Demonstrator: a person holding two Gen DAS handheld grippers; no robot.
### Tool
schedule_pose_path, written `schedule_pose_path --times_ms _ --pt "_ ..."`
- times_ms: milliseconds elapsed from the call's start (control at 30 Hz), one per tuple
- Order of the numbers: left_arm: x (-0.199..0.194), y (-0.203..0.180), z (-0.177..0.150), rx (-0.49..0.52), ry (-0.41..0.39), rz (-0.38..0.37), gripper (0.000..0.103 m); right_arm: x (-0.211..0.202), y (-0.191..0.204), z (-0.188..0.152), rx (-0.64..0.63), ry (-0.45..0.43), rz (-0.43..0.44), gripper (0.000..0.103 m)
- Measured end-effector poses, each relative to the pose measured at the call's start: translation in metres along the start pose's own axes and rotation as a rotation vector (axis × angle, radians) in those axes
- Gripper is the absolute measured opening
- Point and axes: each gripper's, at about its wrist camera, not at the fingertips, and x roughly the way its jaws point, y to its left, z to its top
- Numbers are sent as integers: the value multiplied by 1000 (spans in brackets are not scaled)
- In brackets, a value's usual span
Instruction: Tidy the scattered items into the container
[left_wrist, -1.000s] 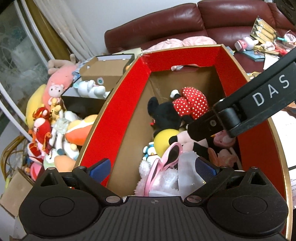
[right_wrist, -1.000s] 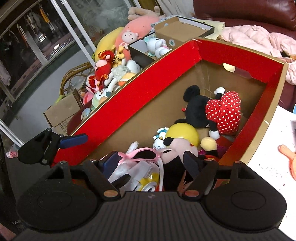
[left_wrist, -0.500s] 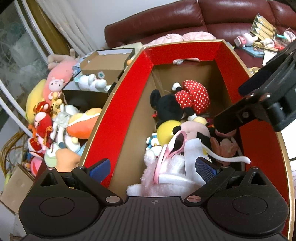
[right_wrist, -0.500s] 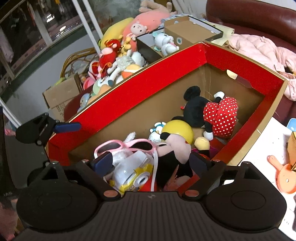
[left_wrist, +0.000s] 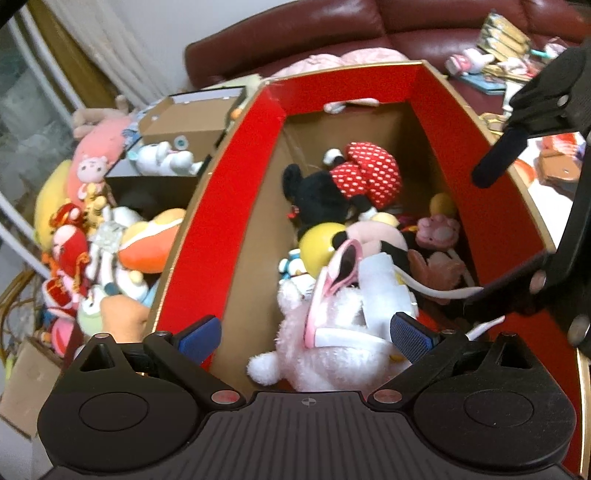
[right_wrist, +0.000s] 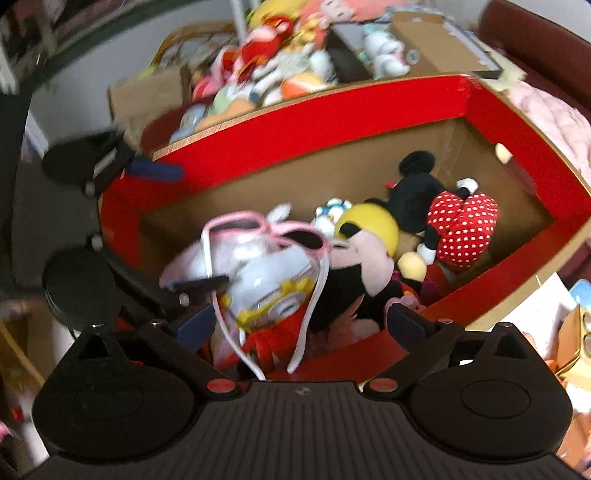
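Note:
A big red cardboard box (left_wrist: 236, 184) (right_wrist: 332, 122) holds several toys: a Minnie plush in a red dotted dress (left_wrist: 365, 177) (right_wrist: 461, 229), a yellow ball (left_wrist: 319, 243), a white fluffy plush (left_wrist: 332, 347) and pink sunglasses (left_wrist: 332, 273) (right_wrist: 266, 229) lying on top. My left gripper (left_wrist: 306, 332) is open and empty over the box's near end. My right gripper (right_wrist: 303, 321) is open and empty above the box's near rim, over the sunglasses.
A heap of plush toys (left_wrist: 92, 240) and an open brown carton (left_wrist: 184, 122) lie left of the box. A dark red sofa (left_wrist: 332, 37) stands behind. A white table with small items (right_wrist: 561, 332) is to the right.
The right gripper has drawn back up and away from the box, leaving the sunglasses on the pile. The left gripper has barely moved.

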Motion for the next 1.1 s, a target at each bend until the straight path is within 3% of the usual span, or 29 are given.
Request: schedule_pose_path --times_ms 200,467,1100 --pt "7 -1 -6 82 3 -90 102 23 17 -1 -142 97 -30 100" --pt "27 -10 -13 155 38 -85 103 46 26 1 -203 153 -32 101" --pt "29 -11 -12 169 21 -106 103 56 23 -4 -232 184 -36 101"
